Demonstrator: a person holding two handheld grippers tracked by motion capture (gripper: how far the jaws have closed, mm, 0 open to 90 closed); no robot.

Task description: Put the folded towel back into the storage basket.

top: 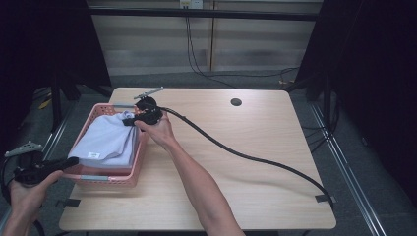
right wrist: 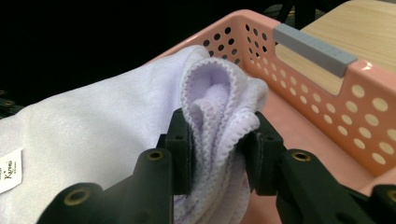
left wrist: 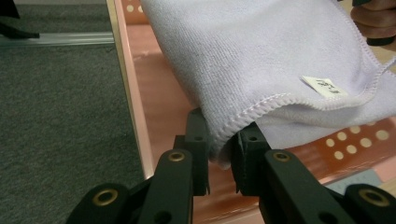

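Note:
A pale lavender towel (top: pixel 109 140) lies folded in a pink perforated basket (top: pixel 105 179) at the table's left side. My left gripper (top: pixel 74 161) reaches in from the near left. In the left gripper view its jaws (left wrist: pixel 222 149) are shut on the towel's hemmed corner (left wrist: pixel 261 56), close to a white label (left wrist: pixel 324 86) and just above the basket floor (left wrist: pixel 159 93). At the basket's far right corner, my right gripper (top: pixel 129 121) is shut on a bunched fold. In the right gripper view (right wrist: pixel 218 140) the towel (right wrist: pixel 93 135) is pinched between both pads, inside the basket wall (right wrist: pixel 327 107).
A thick black cable (top: pixel 246 156) trails from the right gripper across the wooden table (top: pixel 255 196) to its right front corner. A round hole (top: pixel 236 102) sits near the table's far edge. Grey carpet (left wrist: pixel 56 116) lies left of the basket, beyond the table edge.

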